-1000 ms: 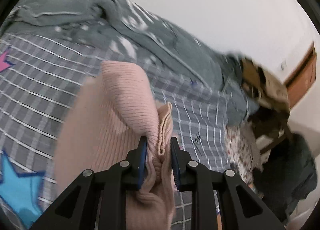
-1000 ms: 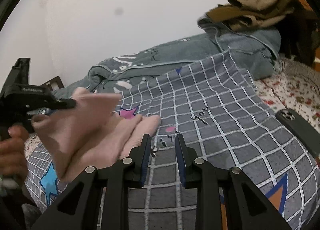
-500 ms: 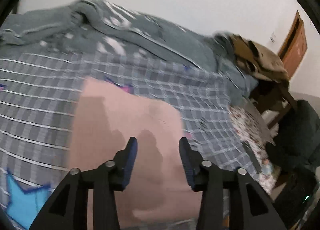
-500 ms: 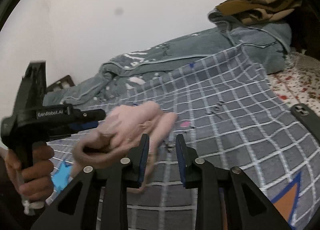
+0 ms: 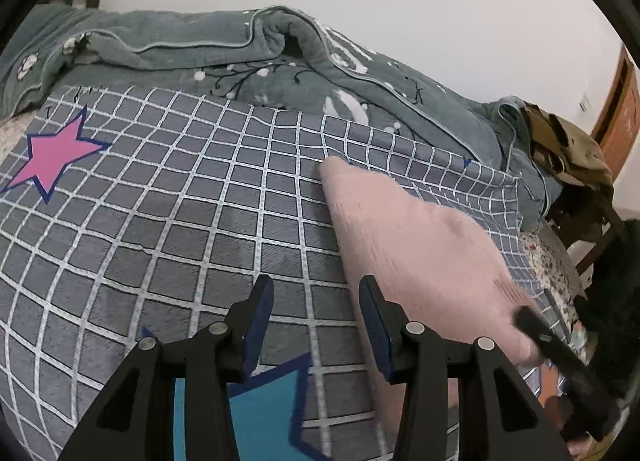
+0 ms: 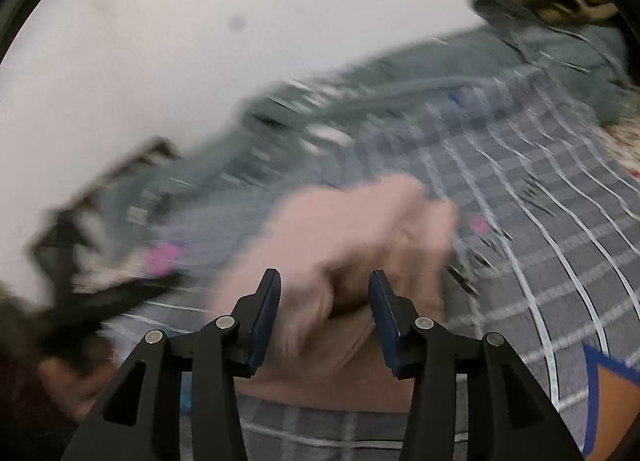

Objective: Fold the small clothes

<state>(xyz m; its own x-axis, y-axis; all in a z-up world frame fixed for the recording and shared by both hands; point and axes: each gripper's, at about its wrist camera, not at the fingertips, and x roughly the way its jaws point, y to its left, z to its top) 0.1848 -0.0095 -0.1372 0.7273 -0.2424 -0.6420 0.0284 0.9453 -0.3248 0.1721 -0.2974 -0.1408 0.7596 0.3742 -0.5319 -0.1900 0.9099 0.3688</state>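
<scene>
Pink knit garment (image 5: 420, 245) lies right of center on the checked blanket (image 5: 160, 229). Left gripper (image 5: 316, 317) is spread, nothing between. Right gripper (image 6: 324, 313) is opening around blurry pink fabric.

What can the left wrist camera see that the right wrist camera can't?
Only the left wrist view shows the big pink star, sharp and whole, with the left gripper open over bare blanket.

Only the right wrist view shows the right gripper opening, pink garment between its fingers; it is badly blurred.

Both show the pink garment, the checked blanket, the grey-green quilt and white wall.
</scene>
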